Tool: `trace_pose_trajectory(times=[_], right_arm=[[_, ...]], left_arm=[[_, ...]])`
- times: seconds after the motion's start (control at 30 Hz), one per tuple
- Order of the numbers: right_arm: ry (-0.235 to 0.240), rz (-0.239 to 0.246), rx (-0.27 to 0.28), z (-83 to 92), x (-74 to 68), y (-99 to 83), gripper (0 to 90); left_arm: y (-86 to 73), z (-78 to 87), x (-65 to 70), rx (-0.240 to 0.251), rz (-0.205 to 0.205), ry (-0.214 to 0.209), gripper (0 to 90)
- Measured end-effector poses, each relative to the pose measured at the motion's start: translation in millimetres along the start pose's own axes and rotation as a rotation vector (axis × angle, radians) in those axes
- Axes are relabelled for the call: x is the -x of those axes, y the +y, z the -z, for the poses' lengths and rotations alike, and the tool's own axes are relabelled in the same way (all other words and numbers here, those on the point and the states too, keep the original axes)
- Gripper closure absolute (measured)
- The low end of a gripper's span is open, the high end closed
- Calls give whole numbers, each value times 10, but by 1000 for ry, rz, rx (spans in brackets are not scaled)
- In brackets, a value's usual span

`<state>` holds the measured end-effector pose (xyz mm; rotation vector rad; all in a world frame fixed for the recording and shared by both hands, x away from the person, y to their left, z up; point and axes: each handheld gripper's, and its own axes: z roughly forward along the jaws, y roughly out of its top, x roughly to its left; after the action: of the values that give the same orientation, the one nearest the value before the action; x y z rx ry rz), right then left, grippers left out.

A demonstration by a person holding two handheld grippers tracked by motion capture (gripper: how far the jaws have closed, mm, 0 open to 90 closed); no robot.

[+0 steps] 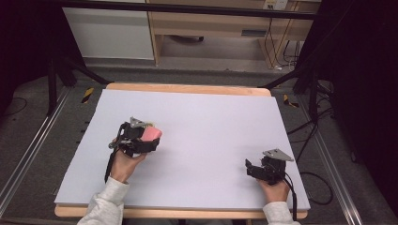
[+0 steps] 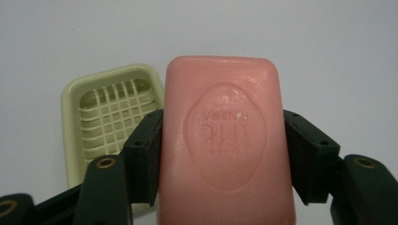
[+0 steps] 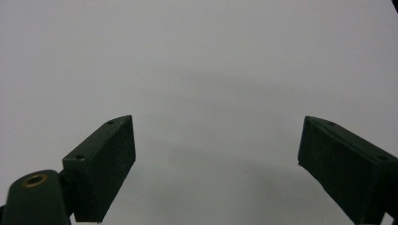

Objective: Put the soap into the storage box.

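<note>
Matte white tabletop (image 1: 206, 140): left gripper (image 2: 223, 136) clamps embossed pink soap (image 2: 225, 140); right gripper (image 3: 216, 159) gapes.

Soap bar (image 2: 225, 140) cut off at bottom edge of left gripper view, hiding right side of soap dish (image 2: 110, 119) behind it

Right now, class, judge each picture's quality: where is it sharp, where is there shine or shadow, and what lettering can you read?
Left gripper view: the pink soap bar is sharp, faintly shiny, its embossed lettering upside down; the cream soap dish is clear. Right gripper view: soft shadow on the white table. High view: evenly lit table, dark surroundings, small details coarse.
</note>
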<state>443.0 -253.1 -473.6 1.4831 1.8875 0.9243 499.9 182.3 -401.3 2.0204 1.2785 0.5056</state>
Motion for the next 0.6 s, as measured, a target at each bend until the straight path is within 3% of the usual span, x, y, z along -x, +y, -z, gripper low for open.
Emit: trace_pose_trajectory(times=[0.6], right_arm=[[3, 2, -3, -12, -3, 2, 118]], left_arm=[[13, -97, -249, 1, 58, 51, 370]])
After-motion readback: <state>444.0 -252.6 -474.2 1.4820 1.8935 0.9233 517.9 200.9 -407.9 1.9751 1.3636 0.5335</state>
